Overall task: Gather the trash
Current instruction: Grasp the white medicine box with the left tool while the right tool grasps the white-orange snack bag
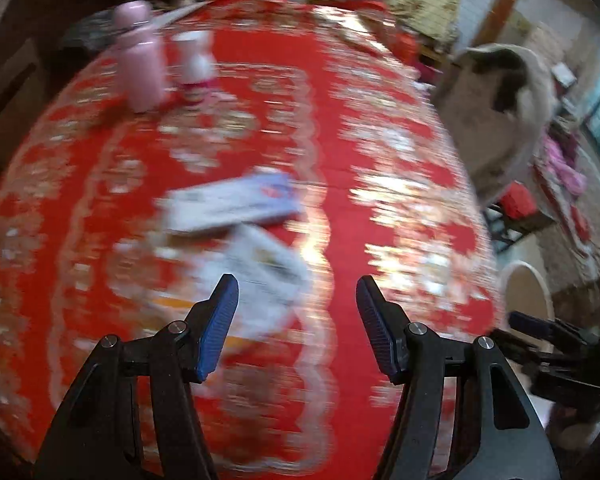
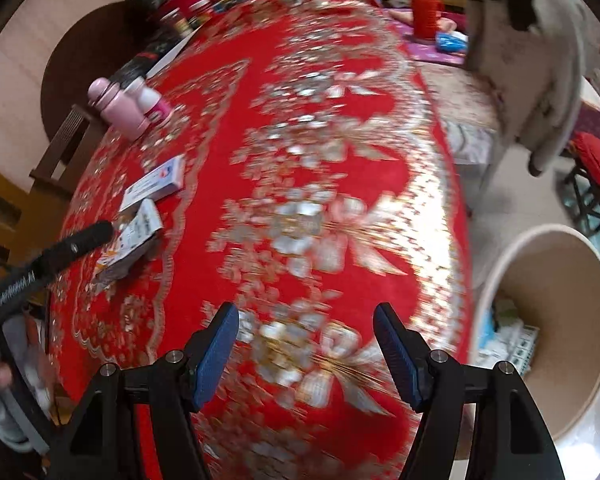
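Observation:
Two flat white cardboard boxes lie on the red patterned tablecloth (image 1: 364, 160). The farther box (image 1: 232, 204) has a blue and red mark, the nearer box (image 1: 260, 272) lies just ahead of my left gripper (image 1: 298, 304), which is open and empty, hovering above the table. Both boxes also show in the right wrist view, the farther box (image 2: 156, 182) and the nearer box (image 2: 134, 240), with the left gripper's finger (image 2: 76, 246) beside the nearer one. My right gripper (image 2: 306, 340) is open and empty over the table's right part. A beige trash bin (image 2: 548, 320) with trash inside stands on the floor at the right.
A pink bottle (image 1: 138, 56) and a white bottle (image 1: 196, 64) stand at the table's far left. Clutter lies along the far edge (image 2: 204, 0). A person in a light coat (image 2: 532, 60) stands beyond the table at the right. A red stool (image 2: 592, 160) stands behind.

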Tool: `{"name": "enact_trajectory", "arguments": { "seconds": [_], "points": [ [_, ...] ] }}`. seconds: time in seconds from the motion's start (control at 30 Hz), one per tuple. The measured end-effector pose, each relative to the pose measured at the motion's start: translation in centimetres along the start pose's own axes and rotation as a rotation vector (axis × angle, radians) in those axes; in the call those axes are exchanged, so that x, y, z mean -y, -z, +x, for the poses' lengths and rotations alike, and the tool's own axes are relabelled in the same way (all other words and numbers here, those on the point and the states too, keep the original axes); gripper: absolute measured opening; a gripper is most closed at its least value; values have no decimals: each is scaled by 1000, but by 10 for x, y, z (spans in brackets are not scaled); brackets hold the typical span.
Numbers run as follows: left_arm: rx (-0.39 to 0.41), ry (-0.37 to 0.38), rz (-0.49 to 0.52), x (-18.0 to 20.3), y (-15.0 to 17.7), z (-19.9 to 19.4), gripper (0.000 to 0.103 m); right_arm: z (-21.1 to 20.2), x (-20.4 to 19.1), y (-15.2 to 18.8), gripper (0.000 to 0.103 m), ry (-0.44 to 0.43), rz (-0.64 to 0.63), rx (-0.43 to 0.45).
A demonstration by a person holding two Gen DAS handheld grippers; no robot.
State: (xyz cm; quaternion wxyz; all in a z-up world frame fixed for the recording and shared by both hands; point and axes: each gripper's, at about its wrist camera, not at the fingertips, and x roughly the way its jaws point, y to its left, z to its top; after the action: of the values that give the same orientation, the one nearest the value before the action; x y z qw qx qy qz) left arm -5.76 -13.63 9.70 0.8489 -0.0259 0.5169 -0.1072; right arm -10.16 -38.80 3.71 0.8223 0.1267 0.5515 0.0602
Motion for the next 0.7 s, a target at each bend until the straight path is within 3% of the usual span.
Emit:
{"name": "enact_trajectory", "arguments": {
  "seconds": [0.13, 0.23, 0.3, 0.47, 0.7],
  "points": [
    [-58, -94, -62, -62, -7, 22, 60, 13, -16, -8, 67, -7, -11, -16],
    [-123, -85, -125, -94, -4, 41, 59, 19, -23, -12, 67, -4, -12, -23],
    [-170, -33, -150, -104, 1, 51, 59, 22, -25, -15, 67, -1, -6, -26],
    [-215, 75, -95, -85, 13, 58, 59, 25, -22, -20, 67, 16, 13, -27],
    [-232, 235, -16, -24, 12, 67, 59, 21, -14, -23, 68, 31, 54, -13]
  ]
}}
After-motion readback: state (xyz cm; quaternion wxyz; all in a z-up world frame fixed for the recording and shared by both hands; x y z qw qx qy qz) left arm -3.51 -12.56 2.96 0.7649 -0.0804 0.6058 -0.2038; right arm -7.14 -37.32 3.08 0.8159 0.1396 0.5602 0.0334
